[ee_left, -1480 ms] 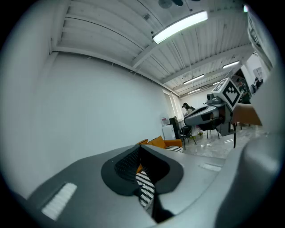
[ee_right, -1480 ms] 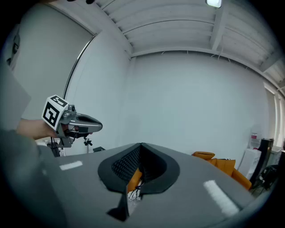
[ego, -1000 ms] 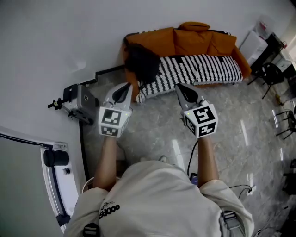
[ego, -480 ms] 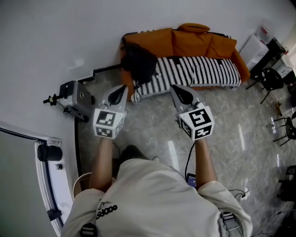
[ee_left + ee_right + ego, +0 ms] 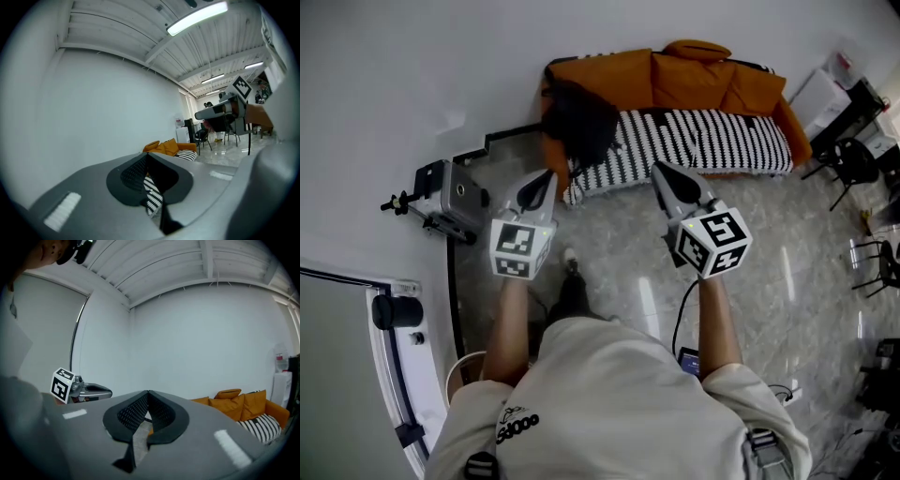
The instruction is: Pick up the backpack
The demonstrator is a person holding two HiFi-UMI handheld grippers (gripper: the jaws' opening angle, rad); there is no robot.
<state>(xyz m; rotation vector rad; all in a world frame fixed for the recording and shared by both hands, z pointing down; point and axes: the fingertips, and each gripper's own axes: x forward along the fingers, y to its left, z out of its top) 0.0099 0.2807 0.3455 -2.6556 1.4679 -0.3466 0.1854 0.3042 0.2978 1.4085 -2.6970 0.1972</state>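
A black backpack (image 5: pixel 577 120) rests on the left end of an orange sofa (image 5: pixel 694 80) with a black-and-white striped seat. My left gripper (image 5: pixel 546 176) hovers above the floor just short of the sofa's left end, below the backpack, jaws shut and empty. To its right my right gripper (image 5: pixel 659 170) is also shut and empty, pointing at the middle of the striped seat. In the left gripper view the shut left gripper (image 5: pixel 146 155) covers most of the sofa (image 5: pixel 165 147). The right gripper view shows the shut right gripper (image 5: pixel 148 393) and the sofa (image 5: pixel 243 405) at right.
A tripod-mounted device (image 5: pixel 445 197) stands on the floor at the left, near the wall. Black chairs (image 5: pixel 848 155) and a white box (image 5: pixel 820 89) are at the right. A white door frame (image 5: pixel 394 309) is at lower left. A cable (image 5: pixel 680 319) trails across the polished floor.
The person has taken a step, and a shoe now shows between the arms. Both shut grippers shifted a little with the body, and the right one rolled slightly.
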